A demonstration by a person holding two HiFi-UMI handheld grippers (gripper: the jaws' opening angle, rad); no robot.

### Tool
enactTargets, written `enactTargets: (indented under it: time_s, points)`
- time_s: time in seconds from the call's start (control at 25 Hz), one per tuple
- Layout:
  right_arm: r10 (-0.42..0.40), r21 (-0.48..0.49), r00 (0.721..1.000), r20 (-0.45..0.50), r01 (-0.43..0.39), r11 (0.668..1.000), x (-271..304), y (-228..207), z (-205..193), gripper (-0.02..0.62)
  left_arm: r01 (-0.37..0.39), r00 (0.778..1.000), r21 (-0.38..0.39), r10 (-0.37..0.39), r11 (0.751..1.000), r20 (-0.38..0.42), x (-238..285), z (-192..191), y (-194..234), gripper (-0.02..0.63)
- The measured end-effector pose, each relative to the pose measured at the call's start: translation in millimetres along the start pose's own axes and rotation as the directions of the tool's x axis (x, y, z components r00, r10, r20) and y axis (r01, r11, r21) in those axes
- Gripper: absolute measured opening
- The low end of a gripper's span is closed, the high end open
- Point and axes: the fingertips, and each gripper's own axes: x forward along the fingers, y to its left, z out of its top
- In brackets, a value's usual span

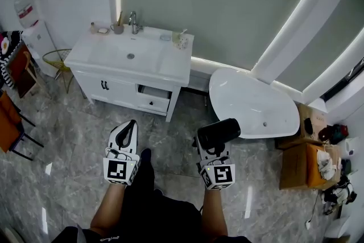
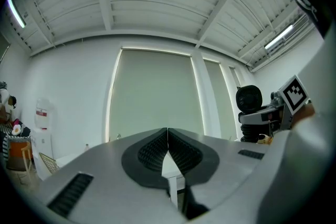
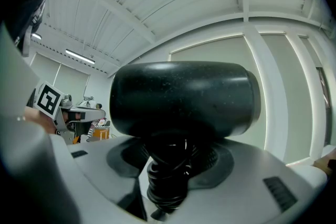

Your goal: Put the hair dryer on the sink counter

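White, black-padded — left tongs (image 1: 131, 124), right tongs (image 1: 211, 144).

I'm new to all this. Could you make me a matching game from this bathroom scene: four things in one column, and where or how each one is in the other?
1. hair dryer
2. left tongs
3. bathtub
4. faucet

A. at the back of the sink counter
B. shut, nothing in them
C. gripped by the right tongs
D. on the floor, right of the sink counter

Pairs: 1-C, 2-B, 3-D, 4-A
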Motion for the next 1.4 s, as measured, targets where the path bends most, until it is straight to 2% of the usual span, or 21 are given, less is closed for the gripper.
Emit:
enactTargets:
  time_s: [0.36, 0.64, 0.88, 1.08, 1.4]
  points:
    - [-0.021, -0.018, 1.000, -0.018, 0.021, 1.000, 102.6, -43.4, 5.1, 0.216, 0.014, 1.000, 0.004, -0.014, 1.000, 0.001, 106.5, 0.7, 41.3, 0.026]
    - [-0.055, -0.012, 0.998, -0.009, 0.055, 0.998, 187.4, -67.6, 18.5, 0.218, 0.019, 1.000, 0.002, -0.019, 1.000, 0.006, 188.0, 5.5, 94.6, 0.026]
    - [-0.092, -0.018, 0.996, -0.005, 0.092, 0.996, 255.9, -80.4, 20.0, 0.218, 0.067, 0.997, 0.010, -0.067, 0.998, 0.028, 251.9, 0.5, 130.4, 0.026]
    - [-0.115, -0.002, 0.993, -0.013, 0.115, 0.993, 286.5, -84.4, 15.5, 0.216, 0.098, 0.995, -0.002, -0.098, 0.995, 0.022, 287.4, -6.6, 147.1, 0.026]
    - [-0.102, -0.005, 0.995, -0.018, 0.102, 0.995, 307.2, -95.4, 11.1, 0.216, 0.111, 0.994, -0.006, -0.111, 0.994, 0.016, 312.0, -14.4, 143.7, 0.026]
